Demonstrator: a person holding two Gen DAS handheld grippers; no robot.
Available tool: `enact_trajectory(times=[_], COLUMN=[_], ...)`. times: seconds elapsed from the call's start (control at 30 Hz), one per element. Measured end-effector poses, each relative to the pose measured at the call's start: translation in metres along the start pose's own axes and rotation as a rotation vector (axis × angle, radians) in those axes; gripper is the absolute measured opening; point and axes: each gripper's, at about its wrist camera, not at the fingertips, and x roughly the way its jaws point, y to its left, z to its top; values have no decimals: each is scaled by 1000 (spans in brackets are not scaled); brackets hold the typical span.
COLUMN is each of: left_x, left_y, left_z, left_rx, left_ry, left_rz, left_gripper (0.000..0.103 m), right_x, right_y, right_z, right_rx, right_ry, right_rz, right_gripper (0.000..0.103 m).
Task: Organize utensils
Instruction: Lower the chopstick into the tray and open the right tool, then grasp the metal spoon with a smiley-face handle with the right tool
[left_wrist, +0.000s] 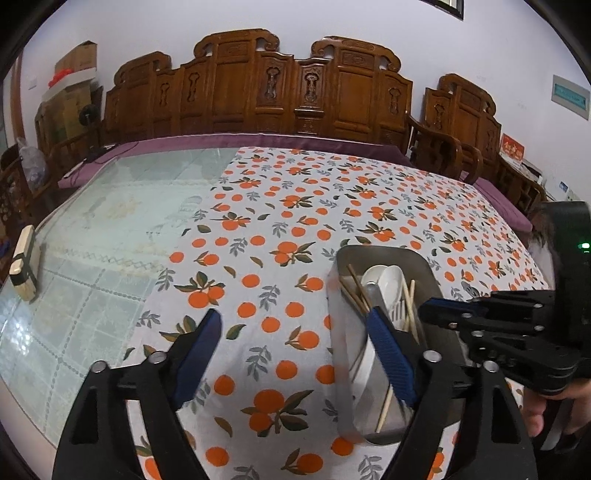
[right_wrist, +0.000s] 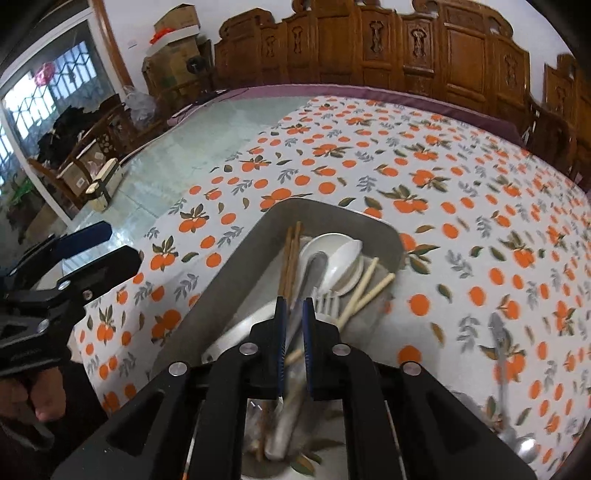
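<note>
A metal tray (left_wrist: 421, 262) (right_wrist: 229, 273) on the orange-print tablecloth holds brown chopsticks (right_wrist: 291, 254), pale chopsticks (right_wrist: 365, 284), white spoons (right_wrist: 340, 258), a white fork (right_wrist: 325, 299) and a metal utensil (right_wrist: 314, 269). My left gripper (left_wrist: 295, 347) is open; its right finger hangs over the tray and its left finger over the cloth. My right gripper (right_wrist: 293, 325) hovers over the tray with its fingers nearly together around the metal utensil's handle. It also shows in the left wrist view (left_wrist: 480, 321). A metal spoon (right_wrist: 506, 387) lies on the cloth to the right.
The tablecloth (left_wrist: 314, 206) covers the right part of a glass-topped table (left_wrist: 110, 221). A wooden block with black bands (left_wrist: 24, 262) lies at the table's left edge. Carved wooden chairs (left_wrist: 258, 85) stand behind the table.
</note>
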Motion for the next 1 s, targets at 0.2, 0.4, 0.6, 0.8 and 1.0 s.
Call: enact_trajectory(times=[0.2,0.4,0.6,0.8,1.0], left_x=[4,4,0,-1,2], left_y=[-18,-46,-72,-101,-126], left_z=[-6,-10,-14,-20,-28], left_rx=[-11,28,58,98,153], left_ry=[4,5,-10,-9,7], left_rz=[-8,-40,-66,-101,-133], left_gripper=[86,86,86,86,86], right_x=[-33,-67,-77,-60,-36], right_y=[-23,-68,-119,-153,-158], right_z=[-25,-60,-86,-94,-89], right_rx=[-15,-10,15,95,144], right_ry=[-16,-6,28,84,145], right_rz=[-46,-138,-243,-252,-213], right_gripper=[10,15,32,32,32])
